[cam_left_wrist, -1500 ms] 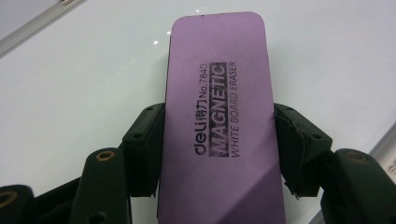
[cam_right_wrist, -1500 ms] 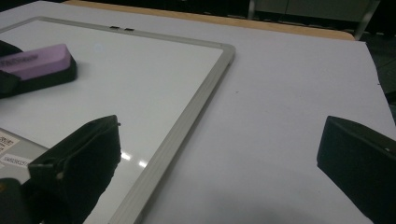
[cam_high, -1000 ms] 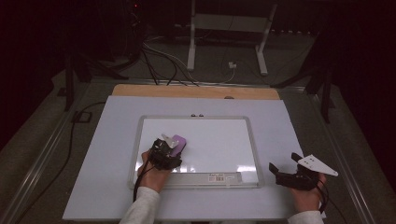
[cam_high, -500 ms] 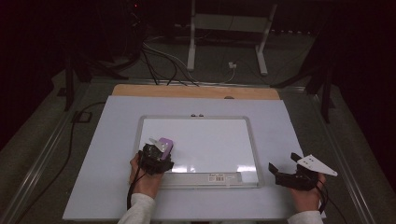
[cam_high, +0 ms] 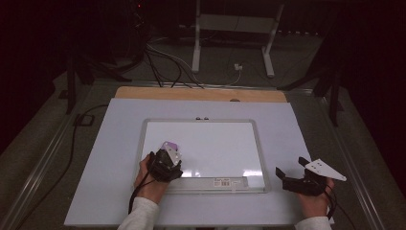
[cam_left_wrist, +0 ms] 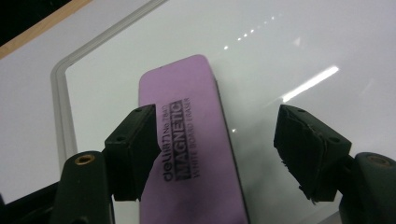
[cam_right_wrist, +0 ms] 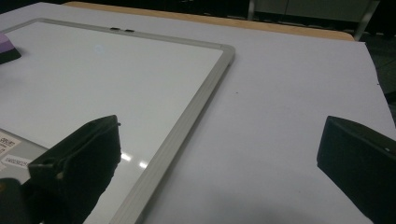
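Observation:
A purple magnetic whiteboard eraser (cam_high: 171, 145) (cam_left_wrist: 191, 140) lies flat on the whiteboard (cam_high: 201, 120), near its lower left corner. My left gripper (cam_high: 166, 160) (cam_left_wrist: 217, 135) hovers just behind it, open. In the left gripper view the jaws straddle the eraser's near end: the left jaw overlaps its edge and the right jaw stands apart. My right gripper (cam_high: 287, 178) (cam_right_wrist: 219, 158) rests open and holds nothing, over the table right of the board's lower right corner. In the right gripper view the eraser (cam_right_wrist: 5, 45) shows at the far left.
The whiteboard's grey frame (cam_right_wrist: 187, 121) (cam_left_wrist: 58, 107) lies on a white table cover (cam_high: 115, 143) with a wooden strip (cam_high: 201, 94) along the back. A barcode label (cam_high: 225, 182) sits on the board's lower frame. Cables (cam_high: 163, 67) and stand legs (cam_high: 196, 52) are on the floor beyond.
The left hand has drawn back toward the person and a little left. The eraser shifted slightly left on the board. The right gripper has stayed put.

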### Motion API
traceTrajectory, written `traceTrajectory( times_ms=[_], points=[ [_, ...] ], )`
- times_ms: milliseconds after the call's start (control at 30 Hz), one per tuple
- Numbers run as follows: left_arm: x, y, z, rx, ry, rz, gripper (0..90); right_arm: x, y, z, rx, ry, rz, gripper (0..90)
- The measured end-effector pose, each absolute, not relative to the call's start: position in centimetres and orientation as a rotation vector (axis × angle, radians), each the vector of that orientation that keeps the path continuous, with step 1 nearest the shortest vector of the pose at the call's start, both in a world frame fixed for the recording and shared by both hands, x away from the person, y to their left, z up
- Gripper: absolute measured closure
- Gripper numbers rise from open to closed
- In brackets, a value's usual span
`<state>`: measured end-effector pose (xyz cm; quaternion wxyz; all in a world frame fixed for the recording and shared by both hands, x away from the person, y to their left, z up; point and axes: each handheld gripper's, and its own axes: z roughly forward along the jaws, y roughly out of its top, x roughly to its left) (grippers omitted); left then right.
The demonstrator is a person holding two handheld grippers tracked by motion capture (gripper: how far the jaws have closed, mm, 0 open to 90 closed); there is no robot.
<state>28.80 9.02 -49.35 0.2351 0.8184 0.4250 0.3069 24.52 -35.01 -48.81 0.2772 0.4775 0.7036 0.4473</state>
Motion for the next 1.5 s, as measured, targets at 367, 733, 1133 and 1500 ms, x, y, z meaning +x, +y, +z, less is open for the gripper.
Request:
traceTrajectory(
  times_ms=[367, 733, 1133, 1500],
  points=[
    [29.1, 9.4, -49.5, 2.260, 1.176, 0.831, 38.5, 24.5, -35.0, -48.8, 1.281, 1.890, 1.204, 0.0],
    [29.2, 9.8, -49.4, 2.248, 1.178, 0.812, 40.7, 24.5, -35.0, -48.8, 1.288, 1.887, 1.203, 0.0],
    [29.7, 10.4, -49.3, 2.221, 1.199, 0.789, 44.0, 24.4, -35.1, -48.8, 1.286, 1.887, 1.205, 0.0],
    [30.0, 11.3, -49.2, 2.190, 1.222, 0.790, 46.4, 24.3, -35.1, -48.8, 1.284, 1.886, 1.206, 0.0]
  ],
)
